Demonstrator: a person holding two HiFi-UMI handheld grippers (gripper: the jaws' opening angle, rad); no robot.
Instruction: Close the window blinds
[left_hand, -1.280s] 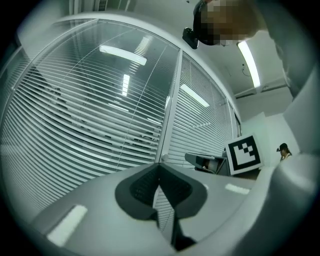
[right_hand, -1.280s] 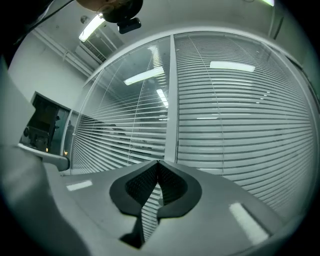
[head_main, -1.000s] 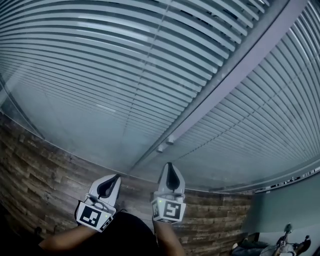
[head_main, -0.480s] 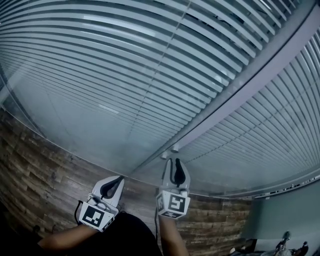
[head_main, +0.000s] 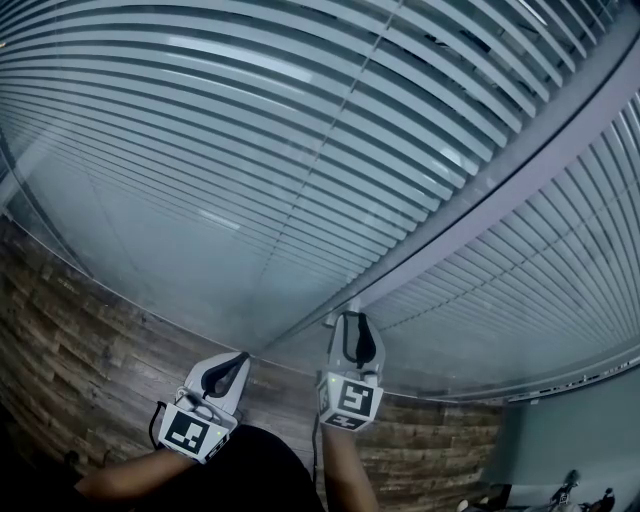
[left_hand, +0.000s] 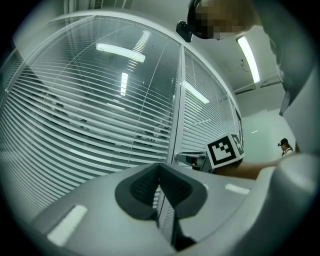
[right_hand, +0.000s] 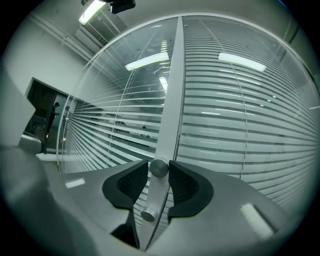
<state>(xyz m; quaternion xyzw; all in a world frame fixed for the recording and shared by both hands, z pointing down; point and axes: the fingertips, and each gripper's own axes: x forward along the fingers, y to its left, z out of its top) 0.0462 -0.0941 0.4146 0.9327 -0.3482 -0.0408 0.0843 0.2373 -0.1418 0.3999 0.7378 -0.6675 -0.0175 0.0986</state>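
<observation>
Slatted window blinds (head_main: 250, 120) hang behind glass on both sides of a grey frame post (head_main: 480, 200). The right gripper view shows two round metal knobs on that post: the upper knob (right_hand: 159, 167) and a lower knob (right_hand: 148, 215). My right gripper (head_main: 357, 325) points at the post. Its jaws have just been opening, and the upper knob stands in the gap of the right gripper (right_hand: 159, 175), close to both pads. My left gripper (head_main: 232, 362) hangs back to the left, shut and empty; the left gripper (left_hand: 160, 172) faces the blinds (left_hand: 85, 115).
A wood-pattern surface (head_main: 80, 350) runs below the glass. A dark doorway (right_hand: 42, 117) lies far left of the post (right_hand: 170, 100). A person (left_hand: 285, 145) stands far off at the right. The right gripper's marker cube (left_hand: 224, 150) shows beside the post (left_hand: 176, 115).
My right gripper moved up to the frame post and its jaws went from shut to open, now around the upper knob. The left gripper stayed where it was.
</observation>
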